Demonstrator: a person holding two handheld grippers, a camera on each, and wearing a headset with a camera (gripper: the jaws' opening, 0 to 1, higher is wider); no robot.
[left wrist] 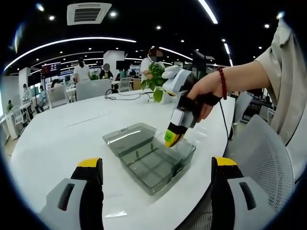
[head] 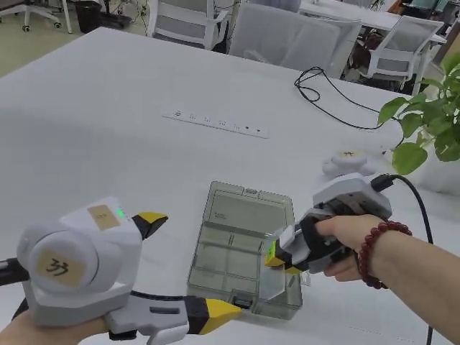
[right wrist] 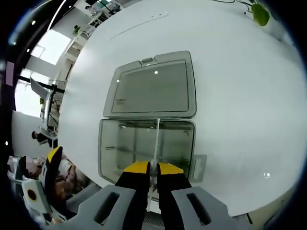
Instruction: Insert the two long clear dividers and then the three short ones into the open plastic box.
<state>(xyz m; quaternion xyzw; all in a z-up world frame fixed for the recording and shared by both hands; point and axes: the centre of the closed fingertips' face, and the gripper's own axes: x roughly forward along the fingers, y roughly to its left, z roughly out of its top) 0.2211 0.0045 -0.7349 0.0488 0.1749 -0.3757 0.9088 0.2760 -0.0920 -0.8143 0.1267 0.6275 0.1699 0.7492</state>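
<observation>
Right gripper [head: 277, 260] is over the box [head: 200, 251] now, jaws pinched shut on the top edge of a clear divider [right wrist: 157, 139]. The sheet hangs down inside the box and, seen from the right gripper view, runs from the hinge side toward the front wall, about mid-width. So this is an insertion in hand. I can't tell whether it's a long piece or a short one.

There are faint lines crossing the box floor, and they could be a divider already seated or just moulded ribs. The lid [head: 251, 208] lies flat open behind. A flat clear piece [right wrist: 197, 167] sits just beside the box's right wall, probably another divider waiting.

Left gripper [head: 185, 266] hovers at the near-left corner of the box with its jaws spread wide and nothing between them.

Next, I'd say, the sheet's two ends have to find their slots in the opposite walls and go straight down. If it tilts, it will likely bind. The box is light on a smooth table [head: 108, 108], so the free gripper may be needed to steady it.

As for writing, a tag reading "33" [head: 57, 266] is on the left gripper's round housing. The right gripper carries a small green sticker [left wrist: 169, 136], too small to read. The power strip [head: 215, 123] across the table has markings, and there's a small mark on the lid, neither legible.
</observation>
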